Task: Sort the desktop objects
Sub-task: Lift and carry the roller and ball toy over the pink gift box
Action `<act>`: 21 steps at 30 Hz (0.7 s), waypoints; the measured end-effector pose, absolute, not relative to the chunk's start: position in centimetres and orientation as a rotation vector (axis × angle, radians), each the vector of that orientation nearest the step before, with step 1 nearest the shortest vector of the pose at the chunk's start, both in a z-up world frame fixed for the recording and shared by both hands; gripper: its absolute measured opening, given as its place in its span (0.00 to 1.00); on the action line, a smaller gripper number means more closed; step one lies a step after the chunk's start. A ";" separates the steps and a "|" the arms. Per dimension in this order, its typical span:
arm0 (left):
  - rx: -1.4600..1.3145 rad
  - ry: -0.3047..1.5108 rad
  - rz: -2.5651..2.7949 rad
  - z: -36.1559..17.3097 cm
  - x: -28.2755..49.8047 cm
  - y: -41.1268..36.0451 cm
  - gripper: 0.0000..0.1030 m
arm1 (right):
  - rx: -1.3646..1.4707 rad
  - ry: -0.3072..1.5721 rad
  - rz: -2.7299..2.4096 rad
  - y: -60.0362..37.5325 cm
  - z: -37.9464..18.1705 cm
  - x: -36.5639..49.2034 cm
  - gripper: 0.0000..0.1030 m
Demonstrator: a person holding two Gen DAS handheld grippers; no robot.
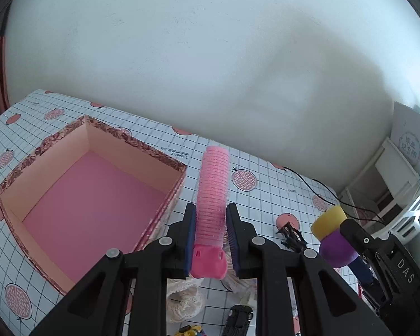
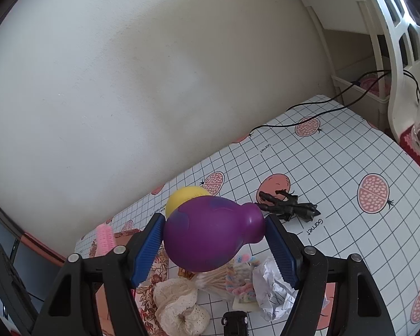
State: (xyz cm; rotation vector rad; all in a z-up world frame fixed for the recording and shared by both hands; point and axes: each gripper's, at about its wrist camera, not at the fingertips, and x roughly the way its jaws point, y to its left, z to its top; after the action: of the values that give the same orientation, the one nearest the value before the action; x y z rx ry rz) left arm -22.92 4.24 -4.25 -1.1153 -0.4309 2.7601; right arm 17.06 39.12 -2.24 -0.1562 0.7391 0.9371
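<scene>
Above checked tablecloth [image 1: 266, 196]: left gripper [image 1: 211, 235] fingers clamp pink hair roller [image 1: 212, 196]; right gripper [image 2: 214, 240] fingers grip purple toy [image 2: 210, 232].

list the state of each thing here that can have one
pink box: open, no lid, nothing inside
pink hair roller: clamped, held above the table
left gripper: shut on the roller
purple and yellow toy: held off the table
right gripper: closed on the toy

Home desk, fruit-print tablecloth [image 2: 336, 173], white shelf [image 2: 350, 22]
</scene>
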 end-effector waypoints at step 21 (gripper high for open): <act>-1.078 -0.529 2.941 -3.5 -21.6 -1.0 0.22 | -0.227 0.737 1.121 42.5 -4.3 10.8 0.73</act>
State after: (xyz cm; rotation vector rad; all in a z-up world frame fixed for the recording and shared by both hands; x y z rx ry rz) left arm -21.57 -0.98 -3.49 -1.0782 -0.5291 2.9406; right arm 10.84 42.51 -4.27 -0.2268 0.7366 1.1212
